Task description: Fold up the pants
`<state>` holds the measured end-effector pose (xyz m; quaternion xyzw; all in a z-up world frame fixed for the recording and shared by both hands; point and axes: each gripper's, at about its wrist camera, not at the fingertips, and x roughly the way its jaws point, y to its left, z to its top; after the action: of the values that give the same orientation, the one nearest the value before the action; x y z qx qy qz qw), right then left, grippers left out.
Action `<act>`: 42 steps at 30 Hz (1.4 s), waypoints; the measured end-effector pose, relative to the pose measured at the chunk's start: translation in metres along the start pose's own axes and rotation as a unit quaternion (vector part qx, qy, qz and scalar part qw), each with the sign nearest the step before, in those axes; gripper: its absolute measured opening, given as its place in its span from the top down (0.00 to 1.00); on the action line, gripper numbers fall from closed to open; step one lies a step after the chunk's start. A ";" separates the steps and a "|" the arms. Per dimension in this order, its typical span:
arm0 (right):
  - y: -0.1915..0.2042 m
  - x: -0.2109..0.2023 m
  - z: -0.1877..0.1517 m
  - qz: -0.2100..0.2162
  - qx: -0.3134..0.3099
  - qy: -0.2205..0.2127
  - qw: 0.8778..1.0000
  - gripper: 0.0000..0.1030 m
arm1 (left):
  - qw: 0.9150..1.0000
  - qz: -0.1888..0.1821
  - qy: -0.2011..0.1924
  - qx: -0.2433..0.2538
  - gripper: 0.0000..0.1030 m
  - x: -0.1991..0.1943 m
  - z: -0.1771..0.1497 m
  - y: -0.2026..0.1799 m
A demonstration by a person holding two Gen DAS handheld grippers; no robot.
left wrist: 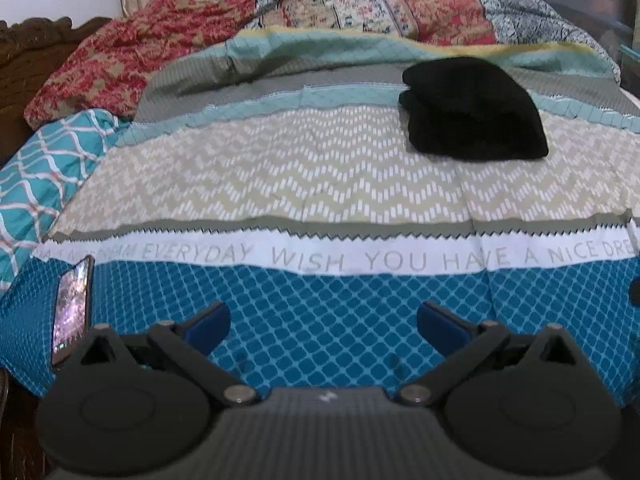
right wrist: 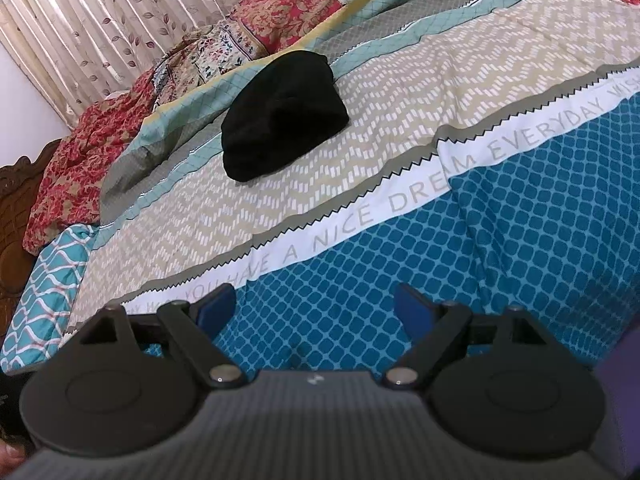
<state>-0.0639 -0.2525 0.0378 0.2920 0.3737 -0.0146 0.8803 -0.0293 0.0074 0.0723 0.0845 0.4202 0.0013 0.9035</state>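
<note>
Nearest the lens in each wrist view are the tools themselves: the left gripper (left wrist: 323, 322) has its blue-padded fingers spread wide with nothing between them, and the right gripper (right wrist: 314, 310) is likewise spread and empty, both hovering low over the blue lattice band of the bedspread (left wrist: 320, 344). Just to the left of the left gripper's left finger a phone (left wrist: 72, 312) lies on the cover with its screen lit; a careless sweep back toward that side could knock it off the bed edge, which seems the most likely mishap close in. Both tools point forward across the bed, the left one roughly level and square to the lettered white stripe (left wrist: 360, 258), the right one rolled so that the stripe runs diagonally upward to its right. Well ahead, past the zigzag beige band, sit the black pants (left wrist: 472, 108), ahead and to the right of the left gripper and ahead and slightly left of the right gripper (right wrist: 280, 116). They already look like a compact folded bundle, so the job appears close to finished or done. The remaining risk is that the soft stack slumps open, or that any further reach drags the loose cover under it and disturbs the fold.
</note>
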 end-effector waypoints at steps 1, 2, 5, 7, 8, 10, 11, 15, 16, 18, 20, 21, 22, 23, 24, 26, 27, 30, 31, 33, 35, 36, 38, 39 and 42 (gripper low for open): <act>0.001 -0.002 0.000 0.000 -0.001 -0.002 1.000 0.15 | 1.000 -0.001 -0.006 0.000 0.00 -0.003 0.001 0.000; 0.002 -0.003 0.000 0.001 -0.002 -0.004 1.000 0.15 | 1.000 -0.001 -0.014 0.001 0.00 -0.006 0.001 0.000; 0.007 -0.007 0.000 0.002 -0.010 -0.009 1.000 0.15 | 0.999 0.005 -0.031 0.003 0.00 -0.011 0.002 -0.001; 0.009 -0.009 0.000 0.003 -0.014 -0.010 1.000 0.15 | 0.999 0.003 -0.038 0.004 0.00 -0.014 0.004 -0.001; 0.010 -0.009 0.001 0.004 -0.015 -0.011 1.000 0.15 | 0.999 0.002 -0.041 0.004 0.00 -0.016 0.004 -0.001; 0.012 -0.010 0.001 0.004 -0.017 -0.011 1.000 0.15 | 0.999 0.002 -0.041 0.007 0.00 -0.018 0.005 -0.001; 0.012 -0.009 0.001 0.004 -0.018 -0.011 1.000 0.15 | 0.999 0.002 -0.039 0.009 0.00 -0.018 0.006 -0.001; 0.014 -0.008 0.000 0.003 -0.018 -0.008 1.000 0.15 | 0.999 -0.002 -0.031 0.011 0.00 -0.017 0.008 0.001; 0.014 -0.008 -0.001 0.003 -0.018 -0.007 1.000 0.15 | 1.000 -0.004 -0.026 0.009 0.00 -0.016 0.007 0.001; 0.015 -0.007 -0.002 0.002 -0.017 -0.006 1.000 0.15 | 1.000 -0.008 -0.018 0.008 0.00 -0.015 0.007 0.003; 0.016 -0.007 -0.002 0.002 -0.017 -0.005 1.000 0.15 | 1.000 -0.008 -0.013 0.007 0.00 -0.014 0.005 0.003; 0.015 -0.006 -0.002 0.002 -0.017 -0.004 1.000 0.15 | 1.000 -0.007 -0.013 0.008 0.00 -0.015 0.005 0.003; 0.016 -0.007 -0.002 0.002 -0.017 -0.004 1.000 0.15 | 1.000 -0.006 -0.014 0.009 0.00 -0.015 0.004 0.002; 0.016 -0.007 -0.003 0.002 -0.016 -0.004 1.000 0.15 | 1.000 -0.006 -0.013 0.010 0.00 -0.015 0.004 0.002; 0.016 -0.007 -0.003 0.002 -0.016 -0.004 1.000 0.15 | 1.000 -0.007 -0.013 0.011 0.00 -0.014 0.004 0.002; 0.015 -0.006 -0.003 0.001 -0.016 -0.003 1.000 0.15 | 1.000 -0.008 -0.011 0.012 0.00 -0.014 0.004 0.002; 0.015 -0.006 -0.003 0.001 -0.015 -0.003 1.000 0.15 | 1.000 -0.009 -0.011 0.013 0.00 -0.014 0.004 0.002; 0.014 -0.005 -0.004 0.000 -0.012 -0.002 1.000 0.15 | 1.000 -0.014 -0.011 0.014 0.00 -0.014 0.004 0.002; 0.013 -0.005 -0.004 0.000 -0.012 -0.002 1.000 0.15 | 1.000 -0.017 -0.010 0.014 0.00 -0.014 0.004 0.002; 0.012 -0.005 -0.004 -0.001 -0.010 0.000 1.000 0.15 | 0.999 -0.029 -0.008 0.013 0.00 -0.015 0.004 0.003; 0.013 -0.004 -0.004 -0.002 -0.008 0.000 1.000 0.15 | 0.999 -0.034 -0.009 0.008 0.00 -0.017 0.005 0.004; 0.013 -0.004 -0.004 -0.002 -0.008 0.000 1.000 0.15 | 0.999 -0.037 -0.011 0.006 0.00 -0.019 0.005 0.004; 0.012 -0.004 -0.004 -0.002 -0.007 0.001 1.000 0.15 | 0.999 -0.041 -0.012 0.003 0.00 -0.020 0.005 0.005; 0.012 -0.004 -0.004 -0.002 -0.007 0.001 1.000 0.15 | 0.999 -0.042 -0.010 0.002 0.00 -0.019 0.006 0.005; 0.012 -0.004 -0.005 -0.002 -0.006 0.001 1.000 0.15 | 0.999 -0.042 -0.005 -0.003 0.00 -0.018 0.006 0.007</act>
<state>-0.0670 -0.2407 0.0440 0.2854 0.3757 -0.0140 0.8816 -0.0357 0.0118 0.0908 0.0642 0.4190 -0.0364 0.9050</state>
